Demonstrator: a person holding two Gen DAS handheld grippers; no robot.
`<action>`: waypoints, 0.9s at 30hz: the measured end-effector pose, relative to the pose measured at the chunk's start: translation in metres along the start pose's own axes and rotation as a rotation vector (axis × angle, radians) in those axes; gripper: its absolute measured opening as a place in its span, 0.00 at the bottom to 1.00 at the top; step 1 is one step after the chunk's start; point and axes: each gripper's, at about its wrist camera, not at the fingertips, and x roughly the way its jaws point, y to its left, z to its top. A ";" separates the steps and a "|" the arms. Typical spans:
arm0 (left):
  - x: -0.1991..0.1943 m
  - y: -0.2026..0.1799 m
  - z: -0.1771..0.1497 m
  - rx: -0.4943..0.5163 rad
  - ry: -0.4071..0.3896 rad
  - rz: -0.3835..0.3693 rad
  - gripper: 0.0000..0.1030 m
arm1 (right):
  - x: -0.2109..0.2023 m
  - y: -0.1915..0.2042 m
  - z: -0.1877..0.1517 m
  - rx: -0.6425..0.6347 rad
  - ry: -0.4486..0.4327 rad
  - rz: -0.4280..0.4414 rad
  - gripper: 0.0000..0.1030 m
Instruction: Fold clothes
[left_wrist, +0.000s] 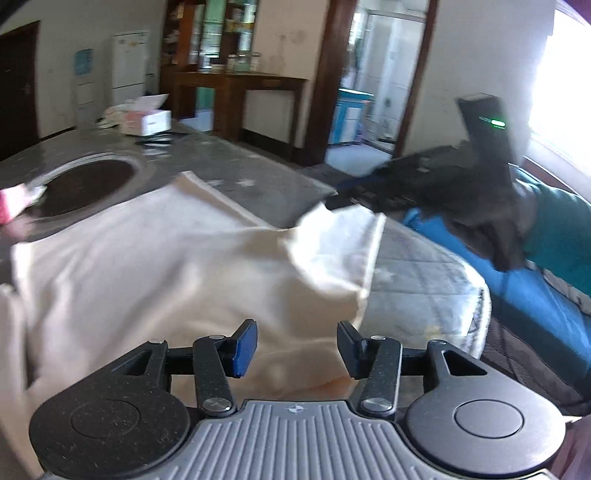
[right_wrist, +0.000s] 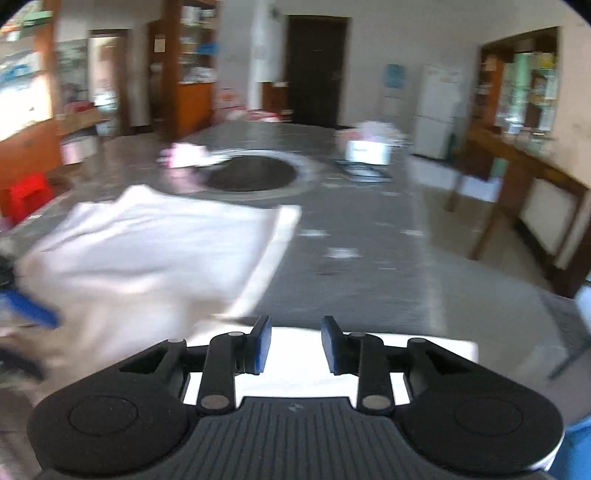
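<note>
The left hand-held gripper (left_wrist: 297, 345), released, hovers over a cream cotton garment (left_wrist: 147, 258) on the grey stone desk (left_wrist: 258, 184); the right hand-held gripper (right_wrist: 295, 343), likewise unclenched, approaches its edge for folding.

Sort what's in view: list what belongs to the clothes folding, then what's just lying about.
For the job:
- cream garment
- left gripper, open
- right gripper, open

Lying about:
- white box
- pink item by the round recess
- red stool
</note>
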 end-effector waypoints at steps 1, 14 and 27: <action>-0.004 0.005 -0.003 -0.010 0.003 0.013 0.50 | -0.001 0.012 0.000 -0.019 0.000 0.038 0.28; -0.016 0.011 -0.043 -0.018 0.044 -0.010 0.38 | 0.009 0.120 -0.015 -0.270 0.095 0.265 0.28; -0.020 0.002 -0.042 0.071 0.001 0.054 0.41 | -0.001 0.137 -0.022 -0.328 0.136 0.324 0.30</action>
